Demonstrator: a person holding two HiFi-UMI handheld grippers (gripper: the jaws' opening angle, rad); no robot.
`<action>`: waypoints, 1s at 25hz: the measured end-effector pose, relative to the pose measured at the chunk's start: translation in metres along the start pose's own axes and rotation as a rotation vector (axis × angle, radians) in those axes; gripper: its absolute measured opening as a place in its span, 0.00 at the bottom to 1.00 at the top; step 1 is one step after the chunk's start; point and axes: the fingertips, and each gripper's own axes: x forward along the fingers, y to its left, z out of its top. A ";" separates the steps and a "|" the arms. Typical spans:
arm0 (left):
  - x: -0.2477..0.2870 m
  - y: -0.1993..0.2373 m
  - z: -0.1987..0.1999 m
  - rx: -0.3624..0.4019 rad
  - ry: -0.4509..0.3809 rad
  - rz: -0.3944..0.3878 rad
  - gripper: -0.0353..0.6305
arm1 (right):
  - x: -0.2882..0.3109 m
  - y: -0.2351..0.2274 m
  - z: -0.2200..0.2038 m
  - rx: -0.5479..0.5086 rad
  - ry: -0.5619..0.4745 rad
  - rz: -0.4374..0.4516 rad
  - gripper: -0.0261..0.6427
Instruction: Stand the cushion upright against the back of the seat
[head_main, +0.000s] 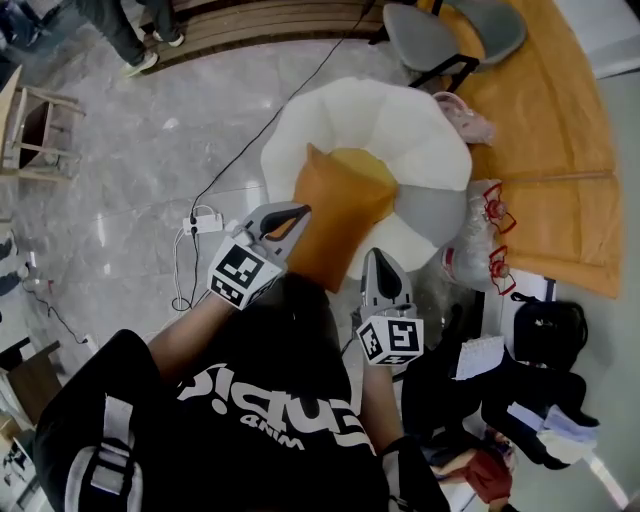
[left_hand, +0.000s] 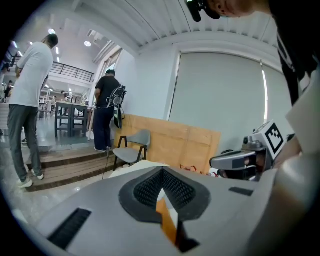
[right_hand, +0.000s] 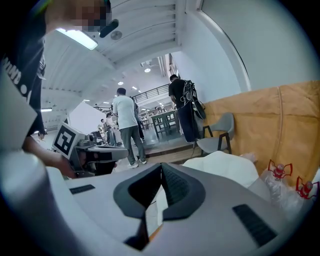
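Observation:
The orange cushion (head_main: 335, 225) hangs tilted over the near edge of the white, petal-shaped seat (head_main: 400, 125). My left gripper (head_main: 298, 212) is shut on the cushion's left edge, and a strip of orange fabric (left_hand: 167, 222) shows between its jaws in the left gripper view. My right gripper (head_main: 377, 256) is shut at the cushion's near right corner; a sliver of orange (right_hand: 155, 231) shows low between its jaws. A yellow patch (head_main: 365, 165) and a grey part (head_main: 430, 212) of the seat lie behind the cushion.
A grey chair (head_main: 440, 35) stands beyond the seat by a brown board (head_main: 560, 120). Plastic bags (head_main: 480, 250) and black bags (head_main: 540, 330) crowd the right side. A power strip (head_main: 205, 222) with cable lies on the floor at left. People (left_hand: 27, 100) stand farther off.

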 end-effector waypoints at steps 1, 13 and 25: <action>0.007 0.004 -0.003 -0.006 -0.005 0.003 0.06 | 0.007 -0.006 -0.005 0.005 0.012 0.001 0.07; 0.101 0.054 -0.127 -0.113 0.170 -0.024 0.06 | 0.098 -0.069 -0.120 0.054 0.187 0.016 0.07; 0.183 0.094 -0.322 -0.148 0.380 -0.049 0.27 | 0.191 -0.127 -0.305 0.158 0.366 -0.054 0.33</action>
